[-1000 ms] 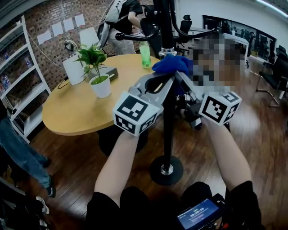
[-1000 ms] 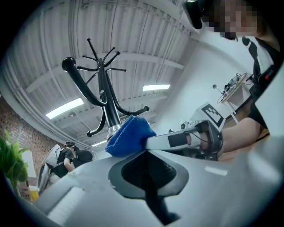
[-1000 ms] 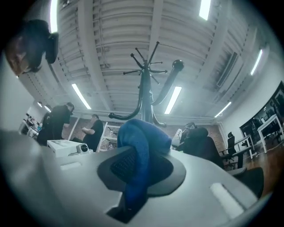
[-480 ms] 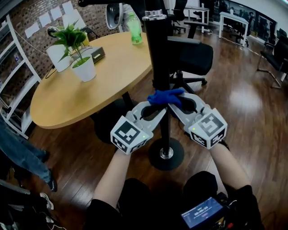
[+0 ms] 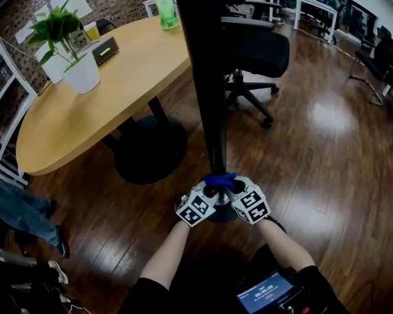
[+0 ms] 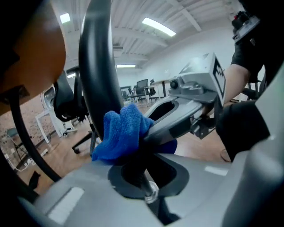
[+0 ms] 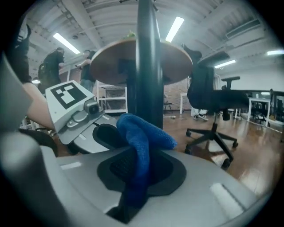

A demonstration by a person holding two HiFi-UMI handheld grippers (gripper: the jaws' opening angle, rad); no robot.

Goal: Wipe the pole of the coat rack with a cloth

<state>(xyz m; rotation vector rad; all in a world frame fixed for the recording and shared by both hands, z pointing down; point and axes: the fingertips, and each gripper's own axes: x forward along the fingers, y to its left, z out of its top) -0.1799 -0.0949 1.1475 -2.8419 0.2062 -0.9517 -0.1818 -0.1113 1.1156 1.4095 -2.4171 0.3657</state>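
The black coat rack pole (image 5: 206,92) rises from its round base, low near the floor. A blue cloth (image 5: 220,179) is wrapped round the pole just above the base. My left gripper (image 5: 212,189) and right gripper (image 5: 229,189) both meet at it, each shut on an end of the cloth. In the left gripper view the cloth (image 6: 122,133) bunches against the pole (image 6: 95,75), with the right gripper (image 6: 186,111) across from it. In the right gripper view the cloth (image 7: 140,142) runs down between the jaws in front of the pole (image 7: 149,62).
A round wooden table (image 5: 92,92) on a black pedestal stands to the left, with a potted plant (image 5: 67,49) and a green bottle (image 5: 166,12). A black office chair (image 5: 255,49) is behind the pole. A person's legs (image 5: 27,214) stand at far left.
Both grippers have slid the cloth down the pole, from near its top a second ago to just above the base now.
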